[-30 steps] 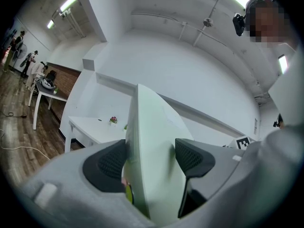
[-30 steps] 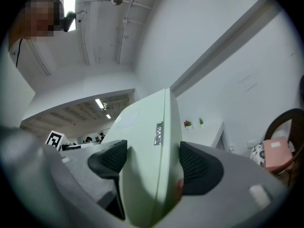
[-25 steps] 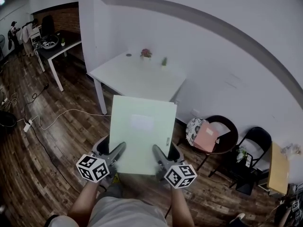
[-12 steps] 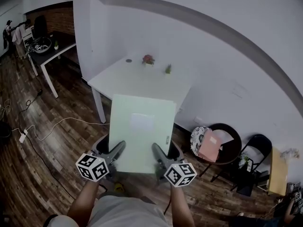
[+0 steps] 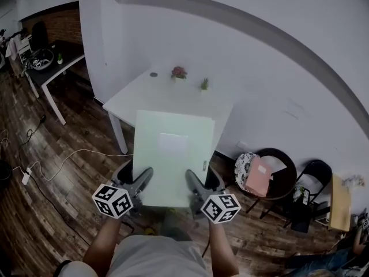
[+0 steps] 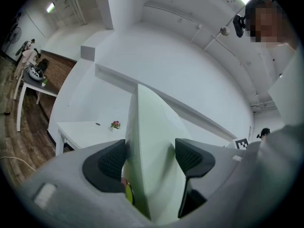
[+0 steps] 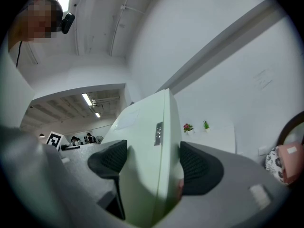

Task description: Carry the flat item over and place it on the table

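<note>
- In the middle of the head view, above the wood floor [image 5: 40, 212]: a pale green flat item [image 5: 173, 154], held roughly level, with a paler rectangle [image 5: 173, 145] on its upper face.
- At the item's near edge, left of centre: the left gripper [image 5: 135, 179], marker cube [image 5: 112, 201] toward the person.
- Seen along the left gripper [image 6: 149, 158] in its own view: jaws closed onto the flat item [image 6: 152, 122], one dark ribbed pad [image 6: 110, 161] pressed to each face, the item standing edge-on between them.
- At the near edge, right of centre: the right gripper [image 5: 202, 180], likewise with its marker cube [image 5: 220, 208] nearest the body.
- Seen along the right gripper [image 7: 149, 163] in its own view: jaws clamped on the flat item [image 7: 147, 118], pads [image 7: 199, 167] tight against both faces, a small grey strip [image 7: 157, 134] on the item's side.
- Beyond the far edge of the item: the white table [image 5: 144, 94], against the wall; far edge overlapping the table's near side from above, though hard to tell from this angle whether touching it or held above it.
- At the back of the table: a small pink flower [image 5: 179, 72] and, just beside it, a small green plant [image 5: 204, 84].
- To the right, near the wall: a round chair [image 5: 282, 160] with a pink thing on the seat, and a dark folding chair [image 5: 314, 175] beside it.
- On the floor to the left: a white cable [image 5: 69, 157].
</note>
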Available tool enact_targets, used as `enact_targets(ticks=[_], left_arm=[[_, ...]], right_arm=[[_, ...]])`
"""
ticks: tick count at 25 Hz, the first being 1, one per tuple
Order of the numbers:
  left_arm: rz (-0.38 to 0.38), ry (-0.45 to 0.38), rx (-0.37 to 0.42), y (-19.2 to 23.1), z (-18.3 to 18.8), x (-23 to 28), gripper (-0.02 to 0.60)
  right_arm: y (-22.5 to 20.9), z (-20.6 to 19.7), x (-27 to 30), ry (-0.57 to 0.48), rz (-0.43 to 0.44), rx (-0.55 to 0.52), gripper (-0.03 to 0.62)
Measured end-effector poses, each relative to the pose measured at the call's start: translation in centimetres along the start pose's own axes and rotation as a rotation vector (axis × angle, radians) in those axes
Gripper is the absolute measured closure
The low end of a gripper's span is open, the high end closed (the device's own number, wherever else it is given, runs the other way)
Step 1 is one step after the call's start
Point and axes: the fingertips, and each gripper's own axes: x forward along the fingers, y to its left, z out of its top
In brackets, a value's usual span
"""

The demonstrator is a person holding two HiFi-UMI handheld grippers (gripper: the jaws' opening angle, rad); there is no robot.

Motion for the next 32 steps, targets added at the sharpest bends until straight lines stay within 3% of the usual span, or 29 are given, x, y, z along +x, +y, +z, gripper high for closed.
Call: enact_targets(ticks=[12,32], left_arm=[[0.02,0.032,-0.008,7.6,1.1,8.0,0.255],[0.087,0.155,-0.081,20.4,1.4,31.7,0.255]], right_arm=[[-4.8,-0.2,10.3,0.025,0.003,0.036,0.25],[-21.9,1.3,31.2,0.148,-0.018,0.133,0.25]])
